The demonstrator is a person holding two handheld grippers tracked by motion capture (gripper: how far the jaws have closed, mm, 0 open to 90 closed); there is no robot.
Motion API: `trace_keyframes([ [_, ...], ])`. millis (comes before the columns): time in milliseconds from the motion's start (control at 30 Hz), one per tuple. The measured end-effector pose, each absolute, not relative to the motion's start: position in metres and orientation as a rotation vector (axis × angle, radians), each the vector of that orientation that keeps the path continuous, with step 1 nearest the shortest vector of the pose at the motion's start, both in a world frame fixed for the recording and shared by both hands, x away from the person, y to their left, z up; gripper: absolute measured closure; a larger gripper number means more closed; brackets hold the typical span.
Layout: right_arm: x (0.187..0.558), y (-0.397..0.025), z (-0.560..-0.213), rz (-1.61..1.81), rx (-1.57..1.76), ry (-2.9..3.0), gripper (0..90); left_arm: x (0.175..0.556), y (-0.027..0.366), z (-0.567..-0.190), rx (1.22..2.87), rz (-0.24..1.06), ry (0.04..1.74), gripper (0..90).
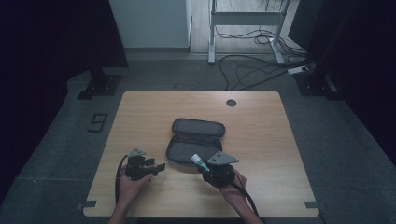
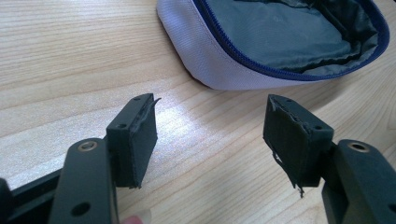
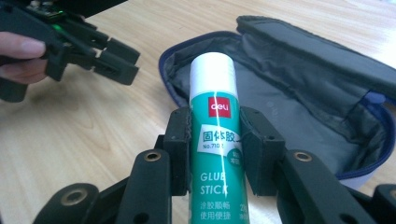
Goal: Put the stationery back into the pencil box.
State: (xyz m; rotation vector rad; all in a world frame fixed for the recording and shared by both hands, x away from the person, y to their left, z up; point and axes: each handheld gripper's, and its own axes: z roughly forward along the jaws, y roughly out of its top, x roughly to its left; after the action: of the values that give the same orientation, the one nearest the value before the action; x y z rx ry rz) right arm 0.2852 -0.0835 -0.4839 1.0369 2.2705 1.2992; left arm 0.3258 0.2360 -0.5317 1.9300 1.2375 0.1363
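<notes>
Smooth green plastic, the white-capped cylindrical glue stick (image 3: 215, 140) is pinched at mid-body by the right hand-held gripper (image 3: 215, 149), just short of the open grey fabric pencil case with blue zip (image 3: 299, 98); its slick round barrel could twist or slide out if the pinch slackens, or its cap could catch the case's soft, floppy rim; the left hand-held gripper (image 2: 210, 135) sits spread and empty beside the case, over the pale wood-grain bench (image 2: 70, 56).

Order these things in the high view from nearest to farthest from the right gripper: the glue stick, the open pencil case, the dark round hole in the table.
1. glue stick, clamped in the right gripper.
2. pencil case, just beyond it, mid-table.
3. round hole, near the far edge.
</notes>
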Motion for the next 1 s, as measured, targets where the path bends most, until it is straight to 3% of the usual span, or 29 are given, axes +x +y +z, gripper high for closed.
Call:
trace_keyframes([
  [1000, 0.348, -0.067, -0.486, 1.206, 1.174, 2.245, 64.8, 0.324, 0.242, -0.530, 1.911, 0.118, 1.233, 35.1],
])
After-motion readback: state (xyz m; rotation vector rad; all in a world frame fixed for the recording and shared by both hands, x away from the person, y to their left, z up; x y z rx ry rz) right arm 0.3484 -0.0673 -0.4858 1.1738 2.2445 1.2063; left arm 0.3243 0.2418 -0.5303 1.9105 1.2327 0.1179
